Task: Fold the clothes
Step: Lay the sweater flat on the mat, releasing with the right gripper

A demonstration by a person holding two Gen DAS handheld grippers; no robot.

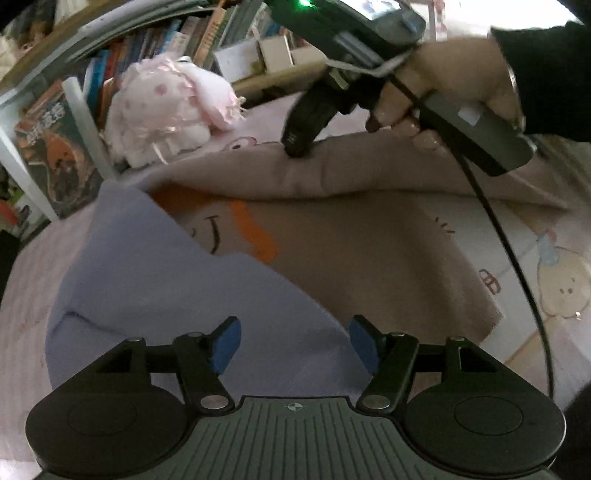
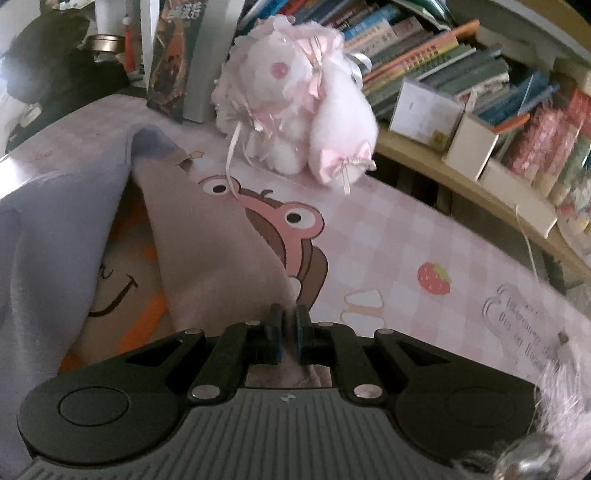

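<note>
Right gripper point(image 2: 290, 317) clamped on beige garment point(image 2: 207, 251) edge at 12 o'clock; left gripper point(image 1: 293, 345) jaws apart, empty, over lavender fabric point(image 1: 166, 295).

Both views are dim and slightly murky, lit by soft daylight with no hard shadows. In the left wrist view the brightest patch sits at the top right behind the hand point(image 1: 454, 85), and a green indicator light point(image 1: 305, 3) glows sharply. The beige garment point(image 1: 369, 243) looks smeared by motion blur. Fisheye distortion bends the bookshelf point(image 2: 461, 70) into an arc, and the corners vignette to black.
</note>
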